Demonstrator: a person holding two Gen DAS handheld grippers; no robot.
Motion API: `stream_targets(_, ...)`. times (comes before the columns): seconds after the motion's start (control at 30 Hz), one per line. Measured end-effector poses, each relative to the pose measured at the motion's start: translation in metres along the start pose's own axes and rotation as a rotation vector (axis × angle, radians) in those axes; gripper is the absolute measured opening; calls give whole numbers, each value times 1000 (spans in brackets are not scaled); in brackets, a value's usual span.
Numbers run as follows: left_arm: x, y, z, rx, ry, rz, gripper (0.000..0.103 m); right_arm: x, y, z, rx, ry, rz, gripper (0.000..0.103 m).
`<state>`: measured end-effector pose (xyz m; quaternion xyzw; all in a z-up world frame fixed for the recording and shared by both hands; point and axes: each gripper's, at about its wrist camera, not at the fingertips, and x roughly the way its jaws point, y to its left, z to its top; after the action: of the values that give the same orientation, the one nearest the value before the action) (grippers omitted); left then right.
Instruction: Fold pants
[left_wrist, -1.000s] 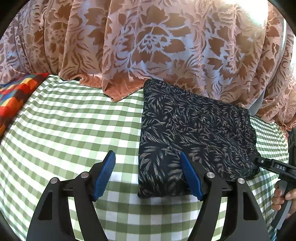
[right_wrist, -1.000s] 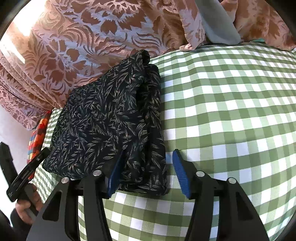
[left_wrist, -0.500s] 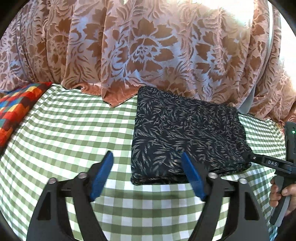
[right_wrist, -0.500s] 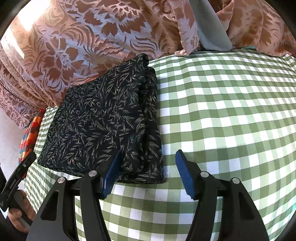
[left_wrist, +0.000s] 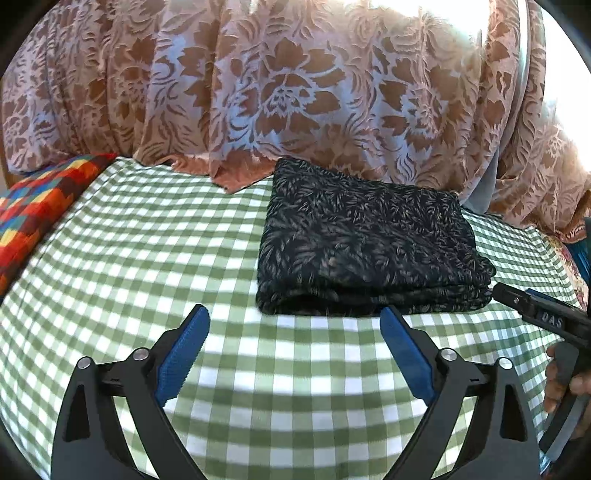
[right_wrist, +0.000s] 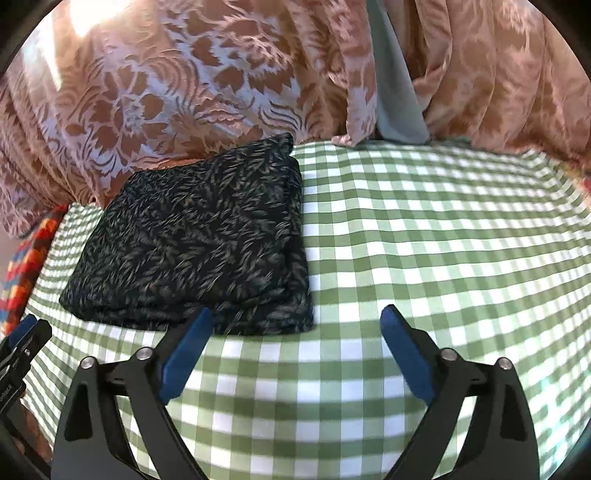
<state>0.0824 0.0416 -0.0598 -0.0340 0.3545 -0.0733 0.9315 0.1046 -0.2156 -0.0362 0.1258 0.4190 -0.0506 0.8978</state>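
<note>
Folded pants (left_wrist: 365, 251) in a dark leaf print lie as a neat rectangular stack on a green-and-white checked cloth (left_wrist: 155, 251), their far edge meeting a drooping pink-and-brown floral curtain (left_wrist: 280, 92) that fills the upper part of both views. In the left wrist view the stack sits at about one o'clock from the left gripper (left_wrist: 293, 332), whose blue-padded fingers (left_wrist: 183, 352) are spread wide above bare checked cloth, holding nothing and clear of the garment's near fold. A multicolored patchwork cloth (left_wrist: 40, 206) lies at nine o'clock along the cloth's edge. At three to four o'clock, the tip of the right gripper (left_wrist: 532, 310) reaches in near the stack's right corner, with the person's hand (left_wrist: 565, 391) wrapped around its handle. In the right wrist view the pants (right_wrist: 199, 240) lie at about eleven o'clock from the right gripper (right_wrist: 295, 328), its jaws likewise parted and empty; the left blue pad (right_wrist: 186, 347) overlaps the stack's near edge in the picture, though contact cannot be judged. A pale grey panel (right_wrist: 395, 96) shows between the curtain folds at twelve o'clock.
</note>
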Motion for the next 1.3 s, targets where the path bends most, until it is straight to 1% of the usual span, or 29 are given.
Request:
stream_targets(0.07, -6, 0, -9, -5, -2, 11, 97, -11, 12, -8, -31, -39, -39, 100)
stream_targets(0.13, -11, -1, -16, 2, 0, 30, 98, -21, 25, -17, -62, -76, -76, 101)
stream_targets(0.23, -19, -4, -28, 11, 9, 57, 99, -30, 43, -32, -102, -98, -109, 101)
stream_targets(0.37, -29, -9, -39, 4, 6, 54, 99, -37, 58, -50, -126, -105, -122, 101)
stream_targets(0.47, -33, -12, -43, 4, 10, 76, 99, -43, 70, -62, -162, -118, -127, 101)
stream_targets(0.5, -34, -13, -44, 4, 9, 94, 99, -45, 72, -63, -170, -123, -125, 101)
stream_targets(0.57, -37, -13, -45, 1, 5, 115, 99, -49, 74, -66, -165, -136, -116, 101)
stream_targets(0.67, -42, -12, -46, -9, -9, 123, 99, -56, 74, -71, -141, -143, -117, 101)
stream_targets(0.83, -46, -15, -46, 9, -30, 155, 99, -63, 75, -75, -124, -160, -129, 101)
stream_targets(0.93, -47, -17, -45, 7, -30, 146, 99, -65, 74, -75, -117, -167, -130, 101)
stream_targets(1.3, -50, -17, -43, 10, -41, 159, 99, -63, 74, -77, -118, -159, -127, 101)
